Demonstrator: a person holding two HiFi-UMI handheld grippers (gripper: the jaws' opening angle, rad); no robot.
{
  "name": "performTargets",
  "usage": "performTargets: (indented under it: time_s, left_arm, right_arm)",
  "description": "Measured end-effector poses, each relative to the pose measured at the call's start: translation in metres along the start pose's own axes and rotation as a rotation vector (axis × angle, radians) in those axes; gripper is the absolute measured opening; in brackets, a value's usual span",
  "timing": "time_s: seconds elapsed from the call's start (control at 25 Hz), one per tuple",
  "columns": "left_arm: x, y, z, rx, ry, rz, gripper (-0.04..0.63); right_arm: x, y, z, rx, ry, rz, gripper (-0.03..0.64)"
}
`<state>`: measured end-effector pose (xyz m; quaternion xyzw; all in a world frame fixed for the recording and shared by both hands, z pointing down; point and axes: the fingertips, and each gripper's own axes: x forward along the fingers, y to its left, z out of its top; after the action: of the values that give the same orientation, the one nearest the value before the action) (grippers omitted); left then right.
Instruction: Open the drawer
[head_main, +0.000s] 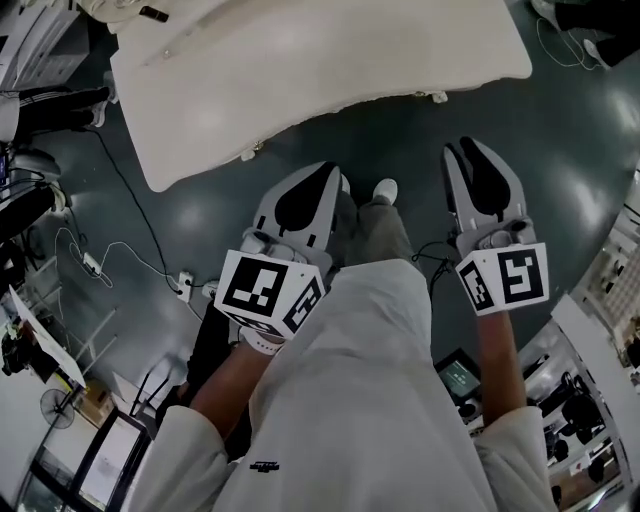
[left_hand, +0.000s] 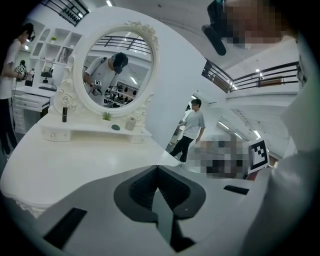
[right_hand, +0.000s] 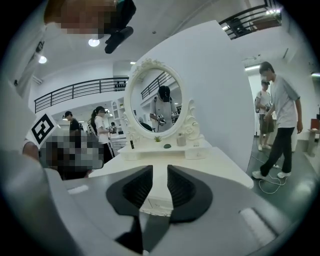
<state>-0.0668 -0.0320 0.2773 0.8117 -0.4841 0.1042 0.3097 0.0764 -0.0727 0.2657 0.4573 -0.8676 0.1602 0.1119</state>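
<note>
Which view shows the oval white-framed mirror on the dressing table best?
The left gripper view: the oval white-framed mirror is largest and unobstructed there. The right gripper view shows the mirror smaller. The head view shows only the white tabletop, with no mirror that can be made out.

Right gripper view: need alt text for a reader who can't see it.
The right gripper has its jaws apart with nothing between them, aimed at a white dressing table just beyond. An oval mirror in an ornate white frame stands on the table, and a person in a light T-shirt is at the right.
</note>
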Motion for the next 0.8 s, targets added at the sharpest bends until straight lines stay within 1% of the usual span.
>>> performTargets:
  time_s: [0.2,0.4,0.56,0.8]
  left_arm:
    - [0.015,0.008,-0.009,-0.005,0.013,0.008,0.009]
    - [0.024,0.017,-0.022,0.002,0.039,0.015,0.009]
    - [0.035,0.027,-0.033,0.014,0.065,0.017,0.009]
    - [0.051,0.026,-0.057,0.012,0.105,-0.006,0.009]
  right_arm:
    - [0.016,-0.012,-0.016,0.005,0.008,-0.027,0.120]
    - [0.029,-0.026,-0.043,0.009,0.030,-0.064,0.123]
    - [0.045,-0.036,-0.063,0.008,0.051,-0.084,0.140]
    - [0.054,-0.046,-0.091,0.011,0.073,-0.117,0.158]
